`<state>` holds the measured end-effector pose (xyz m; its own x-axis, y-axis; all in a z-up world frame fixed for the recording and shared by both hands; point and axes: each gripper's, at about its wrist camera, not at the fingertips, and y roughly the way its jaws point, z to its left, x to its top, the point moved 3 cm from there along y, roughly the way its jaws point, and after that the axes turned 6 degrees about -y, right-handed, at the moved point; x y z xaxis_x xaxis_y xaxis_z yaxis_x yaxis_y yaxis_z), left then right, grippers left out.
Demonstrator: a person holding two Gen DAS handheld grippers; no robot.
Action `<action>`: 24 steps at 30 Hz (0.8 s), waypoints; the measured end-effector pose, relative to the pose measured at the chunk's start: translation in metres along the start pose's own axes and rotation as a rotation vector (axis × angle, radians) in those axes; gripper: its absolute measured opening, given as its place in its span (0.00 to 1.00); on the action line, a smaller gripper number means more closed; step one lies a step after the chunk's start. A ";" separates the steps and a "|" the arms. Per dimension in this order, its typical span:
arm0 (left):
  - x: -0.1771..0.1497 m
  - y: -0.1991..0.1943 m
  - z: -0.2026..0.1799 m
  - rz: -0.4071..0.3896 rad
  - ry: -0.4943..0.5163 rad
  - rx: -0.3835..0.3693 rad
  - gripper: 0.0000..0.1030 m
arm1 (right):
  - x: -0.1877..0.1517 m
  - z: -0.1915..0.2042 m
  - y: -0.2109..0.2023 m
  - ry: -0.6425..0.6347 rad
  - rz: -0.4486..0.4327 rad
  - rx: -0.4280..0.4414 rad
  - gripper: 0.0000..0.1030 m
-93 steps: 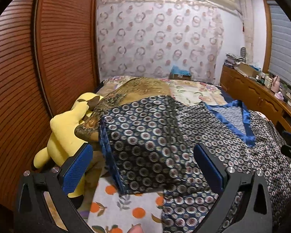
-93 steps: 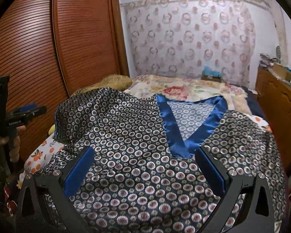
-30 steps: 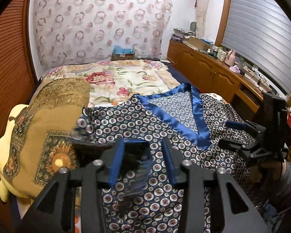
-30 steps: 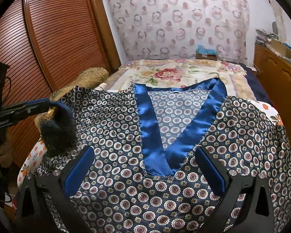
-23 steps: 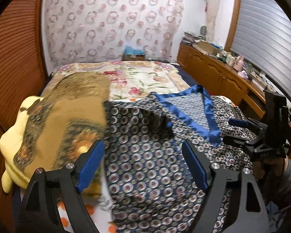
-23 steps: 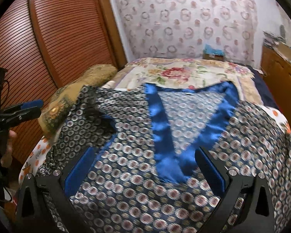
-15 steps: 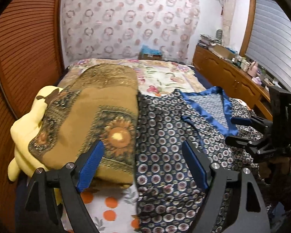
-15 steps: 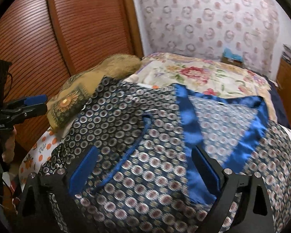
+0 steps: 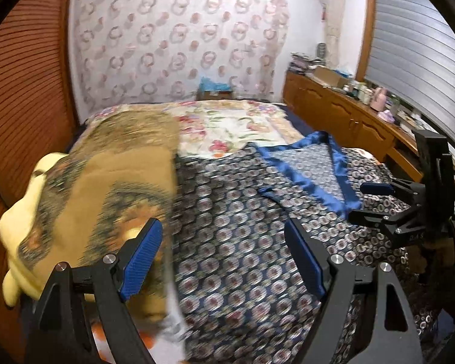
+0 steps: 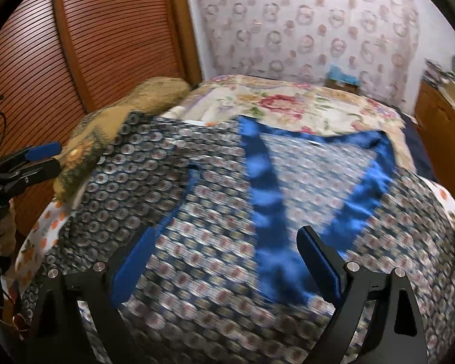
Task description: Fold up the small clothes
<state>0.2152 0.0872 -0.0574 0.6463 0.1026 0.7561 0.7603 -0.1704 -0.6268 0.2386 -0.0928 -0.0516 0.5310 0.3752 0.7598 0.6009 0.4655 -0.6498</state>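
A dark blue top [image 9: 233,236] [image 10: 215,212] with a round print and a shiny blue V-neck trim [image 10: 264,182] lies spread on the bed. Its left sleeve [image 10: 166,188] is folded inward over the body, the blue hem edge [image 9: 270,191] showing. My left gripper [image 9: 221,227] hovers open over the top's left side, nothing between its pads; from the right wrist it appears at far left [image 10: 50,159]. My right gripper [image 10: 226,232] hangs open above the chest of the top, holding nothing, and shows at the right [image 9: 370,204] in the left wrist view.
An ochre patterned cushion [image 9: 106,182] and a yellow plush toy [image 9: 15,221] lie against the top's left edge. Floral bedspread [image 9: 227,121] lies beyond the collar. A slatted wooden wardrobe [image 10: 106,30] bounds the left, a cluttered wooden sideboard [image 9: 348,118] the right.
My left gripper opened and let go of the sleeve, which now lies folded over the top's body, then drew back to the left. My right gripper shifted sideways over the top.
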 end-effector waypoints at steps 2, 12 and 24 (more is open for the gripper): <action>0.003 0.013 -0.011 0.009 0.018 -0.029 0.81 | -0.011 -0.017 -0.008 0.031 0.006 -0.043 0.91; 0.016 0.074 -0.083 0.088 0.167 -0.181 0.81 | -0.067 -0.098 -0.084 0.200 0.004 -0.297 0.64; -0.025 0.121 -0.119 0.256 0.315 -0.191 0.81 | -0.141 -0.168 -0.139 0.396 0.077 -0.468 0.56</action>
<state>0.2835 -0.0529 -0.1300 0.7387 -0.2649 0.6198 0.5335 -0.3324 -0.7778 0.1805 -0.3447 -0.0717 0.7108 0.0258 0.7029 0.7028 0.0140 -0.7113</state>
